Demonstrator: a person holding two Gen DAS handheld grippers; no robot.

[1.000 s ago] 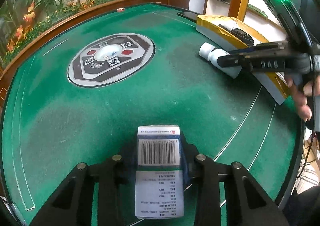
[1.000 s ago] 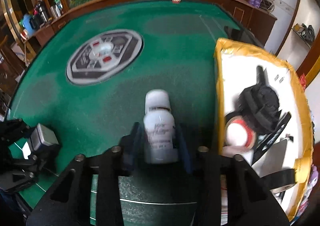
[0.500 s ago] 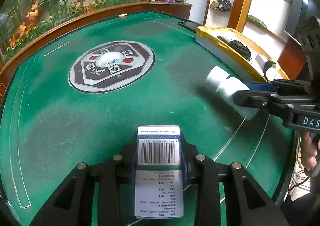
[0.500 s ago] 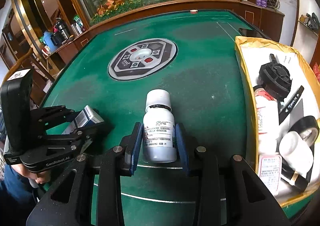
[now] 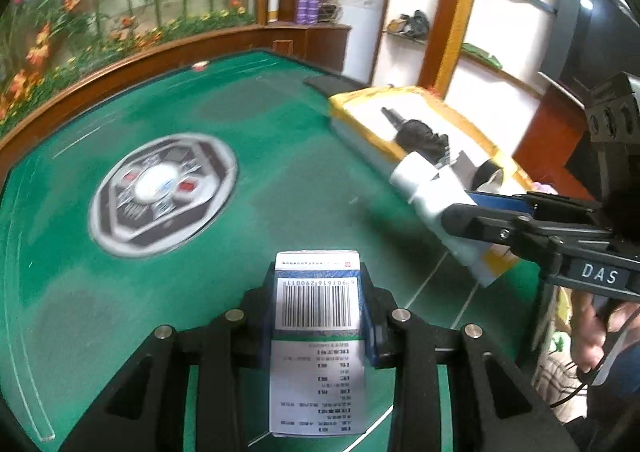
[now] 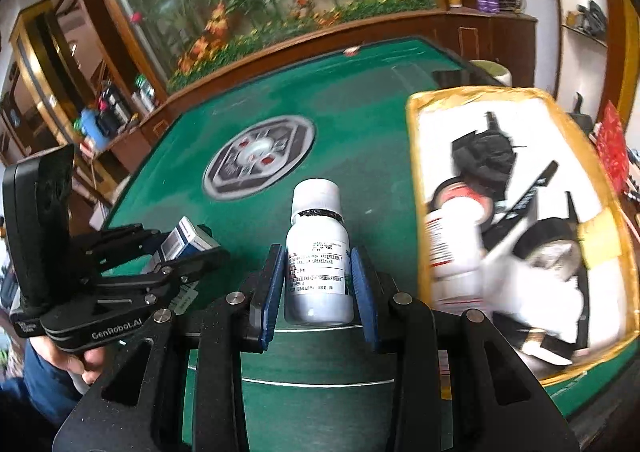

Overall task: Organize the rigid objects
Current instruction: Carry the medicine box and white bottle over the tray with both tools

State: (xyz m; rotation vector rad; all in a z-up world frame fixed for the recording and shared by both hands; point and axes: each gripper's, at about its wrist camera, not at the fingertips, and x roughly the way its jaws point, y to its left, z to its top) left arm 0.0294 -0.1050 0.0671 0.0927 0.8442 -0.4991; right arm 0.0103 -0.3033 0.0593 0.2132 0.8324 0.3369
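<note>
- You have two claws in play and one thing in each: one carton, one bottle.
- Your left claw is clamped on the medicine carton; its blue pads press both long sides.
- The carton is white with blue edging, barcode face up, small print below it; it sits above the green desk, not touching it.
- Your right claw is clamped on the white bottle, pads against the lower body.
- The bottle has a white cap, a dark ring at the neck and a printed label; it points away from the camera, over the desk.
- One yellow-rimmed tray lies just right of the bottle, crowded with a black lump, a second white bottle, a tape roll and black strips; the blur hides the exact count.
- Both claws tilt downward, side by side, each held from below by a hand.
</note>
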